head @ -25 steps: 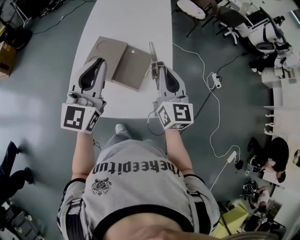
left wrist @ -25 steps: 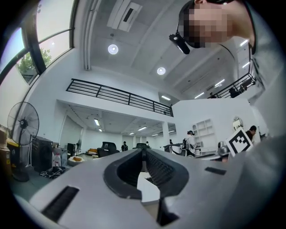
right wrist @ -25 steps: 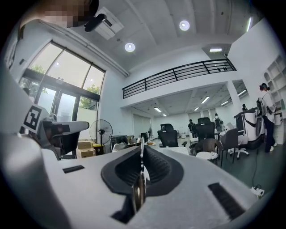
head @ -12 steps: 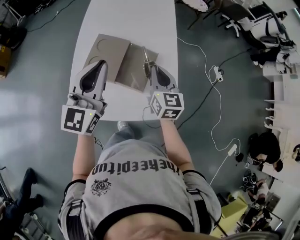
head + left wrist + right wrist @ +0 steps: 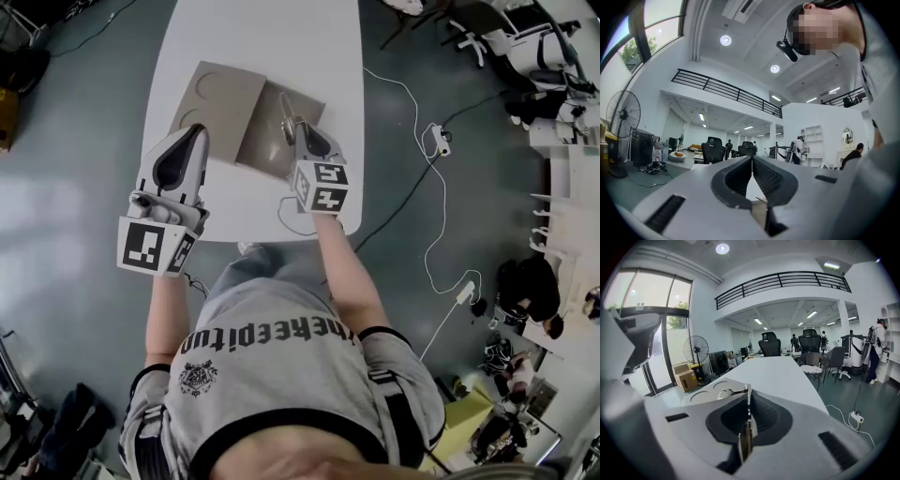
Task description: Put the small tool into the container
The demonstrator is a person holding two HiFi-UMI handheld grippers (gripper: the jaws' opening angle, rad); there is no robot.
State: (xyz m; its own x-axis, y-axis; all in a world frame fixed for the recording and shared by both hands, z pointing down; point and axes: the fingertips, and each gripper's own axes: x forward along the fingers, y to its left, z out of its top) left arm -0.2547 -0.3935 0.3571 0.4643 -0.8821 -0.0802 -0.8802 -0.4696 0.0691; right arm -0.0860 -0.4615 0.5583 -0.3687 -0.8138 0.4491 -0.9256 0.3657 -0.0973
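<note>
Thin flat silvery tool [image 5: 744, 441] clamped edge-on in right gripper [image 5: 296, 131] jaws, over open tan container [image 5: 220, 98], left gripper [image 5: 752, 160] jaws together, empty

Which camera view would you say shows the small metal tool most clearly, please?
The right gripper view: the tool sits close up, edge-on, clamped in the right tongs. The head view shows only a small sliver beyond the tongs, over the container. The left gripper view misses it.
</note>
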